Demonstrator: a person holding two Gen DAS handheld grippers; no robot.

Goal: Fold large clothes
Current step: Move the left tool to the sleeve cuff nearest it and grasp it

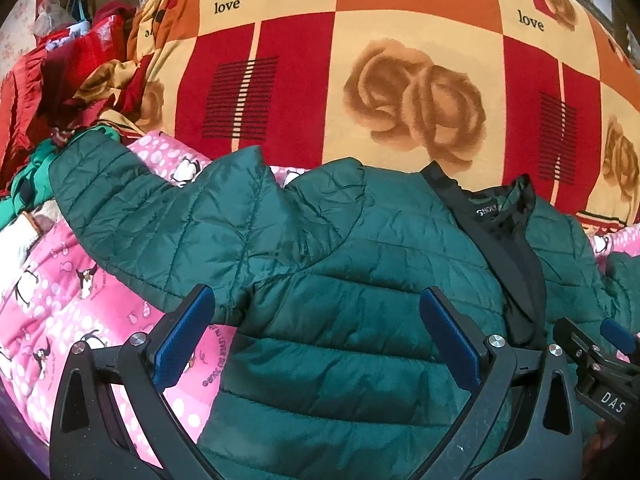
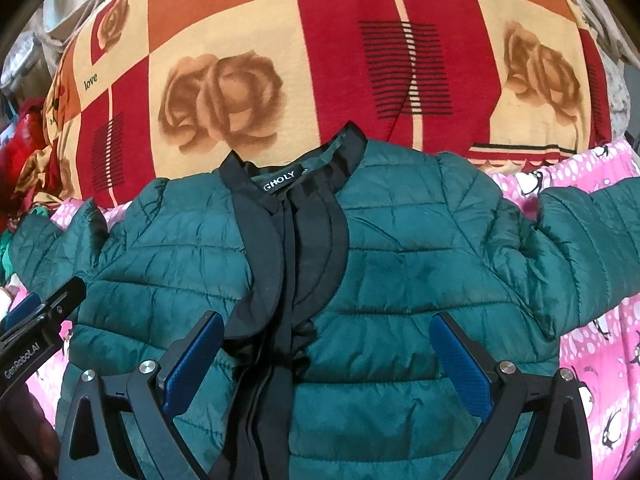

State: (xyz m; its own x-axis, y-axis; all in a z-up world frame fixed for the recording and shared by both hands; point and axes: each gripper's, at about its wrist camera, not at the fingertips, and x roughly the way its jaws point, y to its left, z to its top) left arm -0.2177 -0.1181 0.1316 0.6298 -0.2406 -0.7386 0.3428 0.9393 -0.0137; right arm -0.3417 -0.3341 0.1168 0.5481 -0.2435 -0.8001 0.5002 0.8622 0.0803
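A dark green quilted jacket (image 1: 340,280) lies front up and spread flat on a pink penguin-print sheet (image 1: 60,300), its black collar and placket (image 2: 296,216) toward a rose-patterned blanket. Both sleeves stretch outward: one (image 1: 132,184) to the left, the other (image 2: 580,240) to the right. My left gripper (image 1: 316,336) is open and empty over the jacket's left half, its left finger by the armpit. My right gripper (image 2: 326,360) is open and empty above the jacket's middle, straddling the placket. The right gripper also shows in the left wrist view (image 1: 600,360), and the left gripper in the right wrist view (image 2: 36,328).
A large red, orange and cream rose-patterned blanket (image 1: 400,60) rises behind the jacket. A heap of red and green clothes (image 1: 72,80) lies at the far left. The pink sheet (image 2: 600,360) extends to the right.
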